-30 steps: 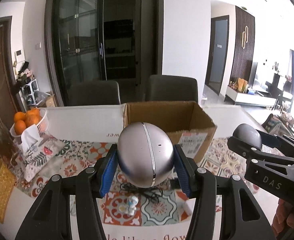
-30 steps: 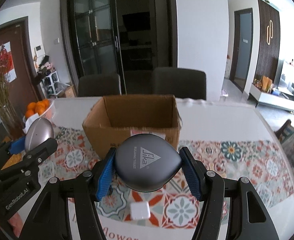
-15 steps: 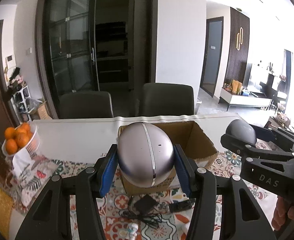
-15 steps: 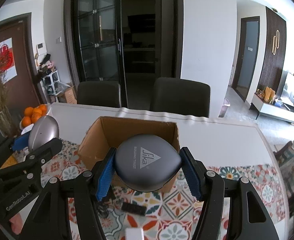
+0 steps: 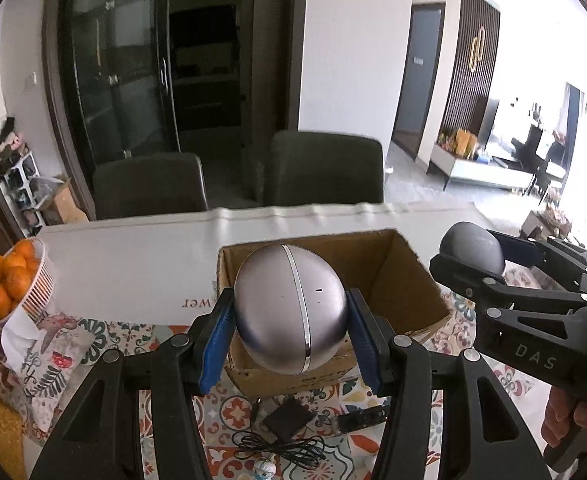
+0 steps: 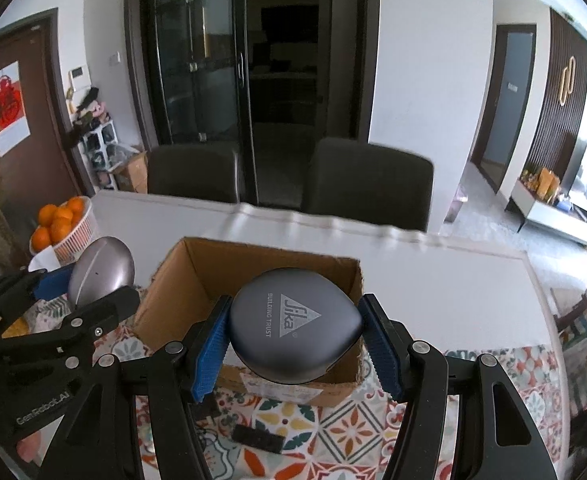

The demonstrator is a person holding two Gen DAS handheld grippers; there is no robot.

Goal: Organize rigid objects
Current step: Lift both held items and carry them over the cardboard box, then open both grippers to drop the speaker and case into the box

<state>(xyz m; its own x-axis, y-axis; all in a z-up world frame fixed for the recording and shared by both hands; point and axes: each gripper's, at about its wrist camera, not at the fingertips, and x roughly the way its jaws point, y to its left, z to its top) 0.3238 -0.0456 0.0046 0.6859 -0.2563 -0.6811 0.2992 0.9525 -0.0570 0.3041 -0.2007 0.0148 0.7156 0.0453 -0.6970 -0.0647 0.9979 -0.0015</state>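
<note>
Left gripper (image 5: 289,340): clenched on a silver egg-shaped case (image 5: 290,309), blue pads pressed against both its sides; held above the near wall of the box.
Right gripper (image 6: 295,342): clenched on a dark grey rounded case (image 6: 293,326) printed "Sika – Building Trust", held over the near edge of the box.
Cardboard box (image 5: 409,280): open-topped, standing on the table just ahead of both grippers; the inner walls show bare brown, but each held case hides much of the floor inside.
Silver egg-shaped case, seen from the right wrist camera (image 6: 101,276): off to the left, level with the box's left wall and beside it.
Dark grey rounded case, seen from the left wrist camera (image 5: 473,252): off to the right, near the box's right corner.
Table (image 5: 133,264): white top further back, patterned tile cloth (image 6: 333,432) nearer.
In front of the box: a small black adapter (image 5: 289,420) with a tangled black cable (image 5: 281,450), and a flat black bar-shaped item (image 6: 258,438) – all on the cloth below the grippers.
Small figurine (image 5: 263,470): at the lower edge, just beside the cable.
Basket of oranges (image 5: 13,284): far left on the table, well apart from the box.
Folded patterned fabric (image 5: 45,352): lies under and beside the basket.
Chairs (image 5: 325,172): two dark ones pushed against the far side of the table.
</note>
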